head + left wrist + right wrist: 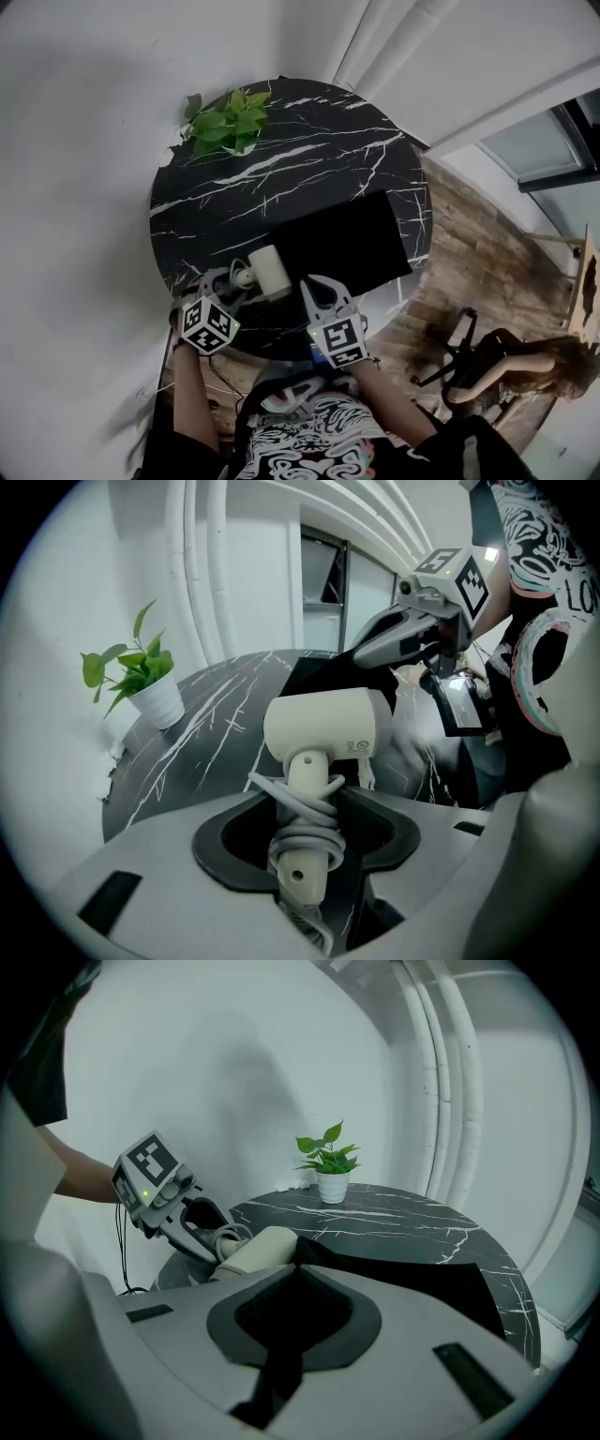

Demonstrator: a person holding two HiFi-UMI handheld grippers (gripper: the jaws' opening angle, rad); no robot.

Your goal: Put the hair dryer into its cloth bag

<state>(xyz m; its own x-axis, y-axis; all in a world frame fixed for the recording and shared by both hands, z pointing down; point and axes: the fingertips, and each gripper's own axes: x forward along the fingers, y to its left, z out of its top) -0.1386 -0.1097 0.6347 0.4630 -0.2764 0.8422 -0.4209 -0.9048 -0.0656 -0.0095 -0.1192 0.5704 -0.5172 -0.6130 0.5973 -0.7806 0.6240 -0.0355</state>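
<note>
- round black marble table (309, 141) with white veining, set against white wall and curtain; potted plant (225, 122) at far edge, well apart from work.
- cloth bag (342, 244): black, lying flat across near half of table, one corner turned toward near-left.
- hair dryer (328, 724): cream, at near-left part of table, barrel just beside that corner of bag; not yet inside. cord (305, 808) wound round handle. resting on table or lifted clear: not determinable.
- left gripper (220, 286): clamped on cord-wrapped handle, barrel pointing away toward bag.
- right gripper (281, 1335): jaws closed tight, pinching fold of black fabric at bag's near edge.
- step in hand, as judged: opening of mouth and first entry of barrel.
- recommended: raise pinched fabric away from table to pull mouth open. single or double layer pinched: not determinable from any view; check before pushing.
- recommended: lead with barrel, low and along table, into gap; keep handle grip firm to hold cord coils in place.
- risk noted: limp fabric likely to bunch ahead of barrel and slide on smooth marble; hold right grip steady against push.
- risk noted: cord tail trailing below handle liable to snag on hem; tuck in last, after barrel and handle.
</note>
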